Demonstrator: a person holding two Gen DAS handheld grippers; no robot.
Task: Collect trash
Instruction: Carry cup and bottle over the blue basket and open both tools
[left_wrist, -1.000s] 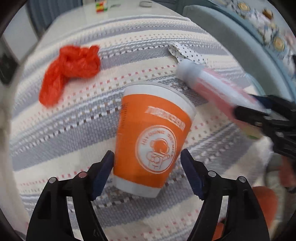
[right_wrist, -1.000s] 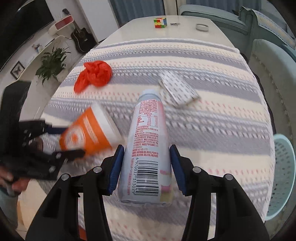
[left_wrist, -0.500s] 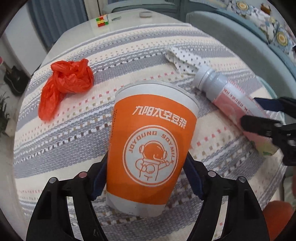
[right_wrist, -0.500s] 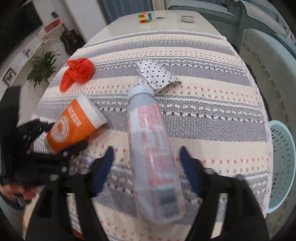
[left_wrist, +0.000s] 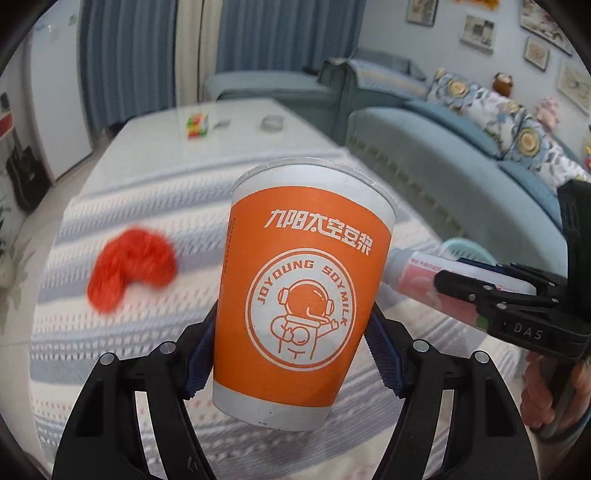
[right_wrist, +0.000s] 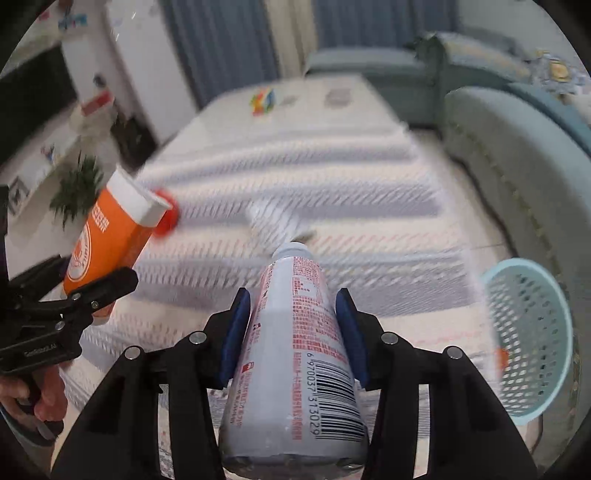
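My left gripper (left_wrist: 291, 349) is shut on an orange and white paper cup (left_wrist: 303, 291) and holds it above the striped tablecloth (left_wrist: 147, 199). The cup also shows in the right wrist view (right_wrist: 110, 240), with the left gripper (right_wrist: 85, 291) under it. My right gripper (right_wrist: 291, 332) is shut on a grey plastic bottle with red print (right_wrist: 295, 339), lifted off the table. The bottle shows at the right of the left wrist view (left_wrist: 436, 280). A crumpled red plastic bag (left_wrist: 129, 266) lies on the cloth at the left. A blurred white packet (right_wrist: 273, 218) lies beyond the bottle.
A light blue mesh basket (right_wrist: 532, 332) stands on the floor at the table's right side, beside a teal sofa (right_wrist: 509, 147). A colour cube (left_wrist: 197, 125) and a small round object (left_wrist: 271, 122) sit at the far bare end of the table.
Both grippers have lifted and tilted up, carrying the cup and the bottle off the cloth. The right gripper closed again on the bottle. The basket now shows larger on the right.
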